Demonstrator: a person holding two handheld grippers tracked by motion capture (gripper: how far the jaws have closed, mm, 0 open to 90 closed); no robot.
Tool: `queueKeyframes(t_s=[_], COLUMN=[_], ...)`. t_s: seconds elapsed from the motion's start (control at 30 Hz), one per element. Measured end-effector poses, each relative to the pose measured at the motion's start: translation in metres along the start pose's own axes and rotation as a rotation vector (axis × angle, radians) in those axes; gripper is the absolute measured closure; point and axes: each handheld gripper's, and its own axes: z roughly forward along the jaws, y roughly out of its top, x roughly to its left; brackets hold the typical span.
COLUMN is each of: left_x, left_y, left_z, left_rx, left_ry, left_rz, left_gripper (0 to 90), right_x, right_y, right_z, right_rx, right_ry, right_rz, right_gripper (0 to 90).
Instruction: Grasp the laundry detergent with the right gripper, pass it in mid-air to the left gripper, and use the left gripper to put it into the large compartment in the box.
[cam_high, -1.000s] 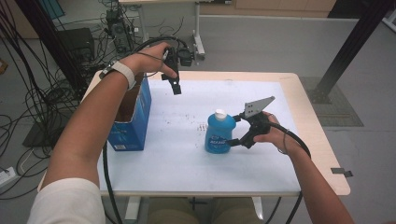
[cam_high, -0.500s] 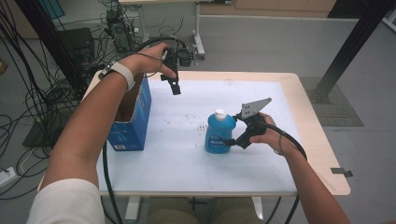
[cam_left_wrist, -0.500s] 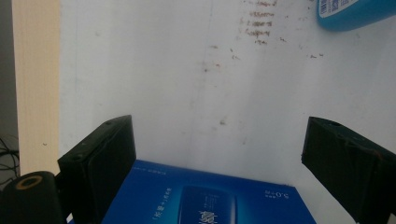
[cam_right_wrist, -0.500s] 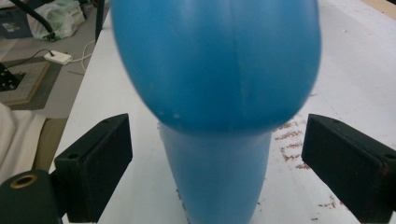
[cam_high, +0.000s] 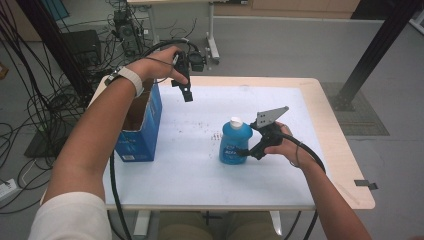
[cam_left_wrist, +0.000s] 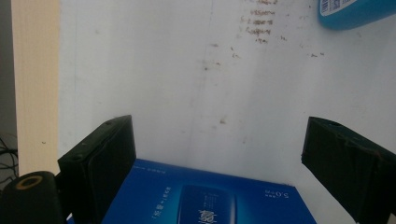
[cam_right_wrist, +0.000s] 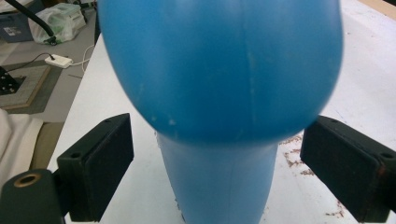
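A blue bottle (cam_high: 235, 142) with a white cap (cam_high: 236, 121) stands upright on the white surface (cam_high: 200, 165), toward its right half. The right gripper (cam_high: 245, 151) comes at it from the right, low and about level, held by the person's right hand (cam_high: 282, 147). In the right gripper view the bottle (cam_right_wrist: 219, 93) sits squarely between the two black jaws, its narrower lower body centred in the gap and its bulging upper part spreading above them. The jaws have just been closing in a little, yet a strip of white surface shows on each side between pad and bottle, so they stand wide and are not pressing on it.

The left gripper (cam_high: 186, 92) hangs above the far left part of the surface, held by the left hand (cam_high: 160, 65), pointing downward. Its jaws stand wide apart with nothing between them. In the left gripper view an open blue box (cam_left_wrist: 205, 196) lies below the jaws at the bottom edge, and a corner of the bottle (cam_left_wrist: 355, 11) shows at the top right, well apart from them. In the high view the box (cam_high: 140, 125) stands at the left edge of the surface, well apart from the bottle.
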Motion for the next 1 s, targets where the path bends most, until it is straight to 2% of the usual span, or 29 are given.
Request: queueKeyframes(t_s=[0.67,1.0], left_x=[0.0,0.0], left_y=[0.0,0.001], left_z=[0.001,0.001], left_rx=[0.002,0.002], left_ry=[0.0,-0.003], left_rz=[-0.001,0.0], left_gripper=[10.3,10.3], right_x=[0.002,0.003], right_y=[0.002,0.001], right_z=[0.007,0.011], right_rx=[-0.008,-0.026], right_ry=[0.003,0.008], right_rz=[-0.013,-0.015], right_gripper=[11.2,16.2])
